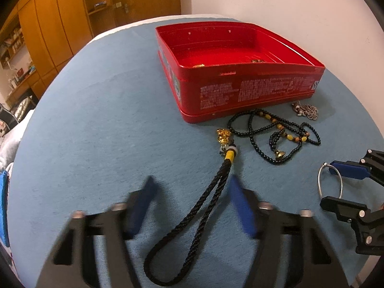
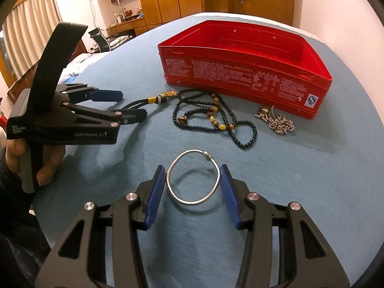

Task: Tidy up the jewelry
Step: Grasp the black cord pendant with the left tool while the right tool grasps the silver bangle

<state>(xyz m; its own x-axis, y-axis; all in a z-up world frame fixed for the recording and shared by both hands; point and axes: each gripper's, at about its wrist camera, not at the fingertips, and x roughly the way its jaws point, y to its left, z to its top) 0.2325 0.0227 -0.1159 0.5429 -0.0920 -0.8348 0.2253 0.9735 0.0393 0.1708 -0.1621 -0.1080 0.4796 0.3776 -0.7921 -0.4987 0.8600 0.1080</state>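
A silver bangle [image 2: 192, 200] sits between the blue pads of my right gripper [image 2: 193, 175], which is shut on it; both pads touch its sides and its shadow falls on the cloth below. The left wrist view has the same bangle [image 1: 330, 182] in that gripper [image 1: 327, 184]. My left gripper [image 1: 192, 192] is open, its pads either side of a black braided cord [image 1: 211, 199] with a gold charm [image 1: 223, 135], not pressing it. An open red tin box [image 1: 240, 88] stands behind.
A black bead necklace [image 2: 216, 117] and a silver ball chain [image 2: 280, 121] lie on the blue cloth [image 2: 312, 168] in front of the red tin box [image 2: 240, 72]. Small gold pieces [image 1: 199, 65] lie inside the box. A hand holds my left gripper [image 2: 134, 104].
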